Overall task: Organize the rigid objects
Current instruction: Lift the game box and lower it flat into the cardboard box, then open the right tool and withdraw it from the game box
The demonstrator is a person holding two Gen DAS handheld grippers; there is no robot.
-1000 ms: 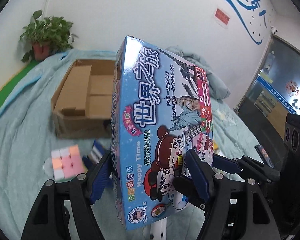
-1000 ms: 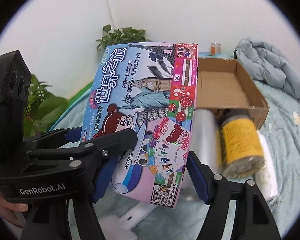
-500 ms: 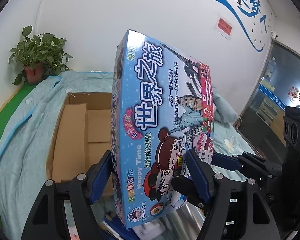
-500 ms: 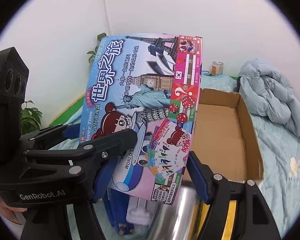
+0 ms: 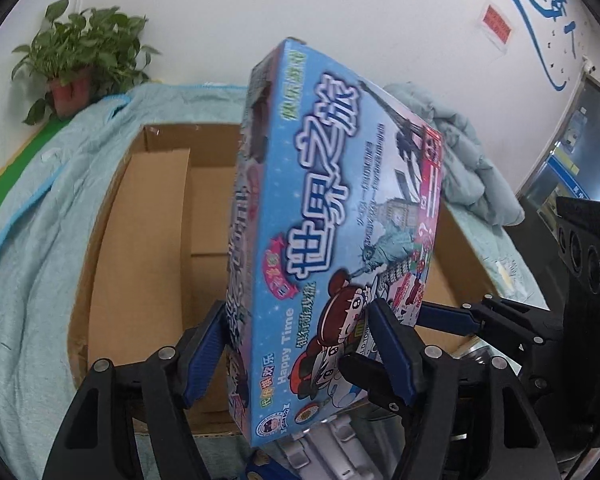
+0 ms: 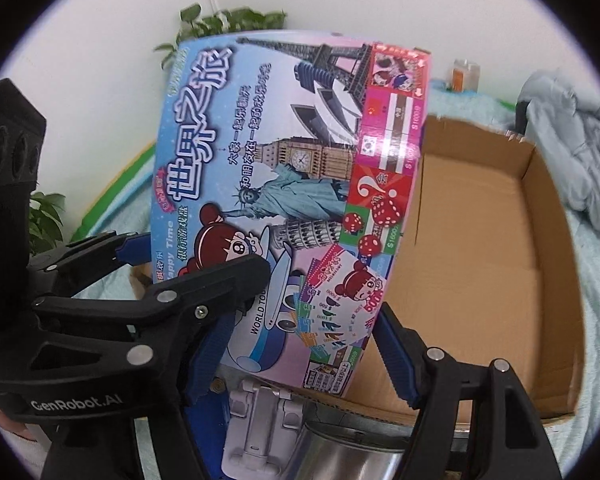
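Observation:
A blue board game box (image 5: pixel 324 208) with cartoon art and landmarks stands tilted on end, lifted over an open cardboard carton (image 5: pixel 140 240). My left gripper (image 5: pixel 300 344) clamps its lower part across the thickness, one blue pad on the side wall and one on the printed face, the jaws still closing a little. In the right wrist view the same game box (image 6: pixel 284 184) is held at its lower right edge by my right gripper (image 6: pixel 300 348). The left gripper's black body hides the right gripper's left finger. The carton (image 6: pixel 480 260) lies behind, its inside bare where it shows.
A teal bed cover (image 5: pixel 32 220) lies under everything. A potted plant (image 5: pixel 76 48) stands at the wall and a bunched quilt (image 6: pixel 572 140) at the far right. Below the box are a white plastic piece (image 6: pixel 260 420) and a metal can (image 6: pixel 348 452). A small jar (image 6: pixel 464 76) is behind.
Both grippers carried the game box forward toward the carton, which now fills the background. The pastel cube and the yellow-labelled can have dropped out of view.

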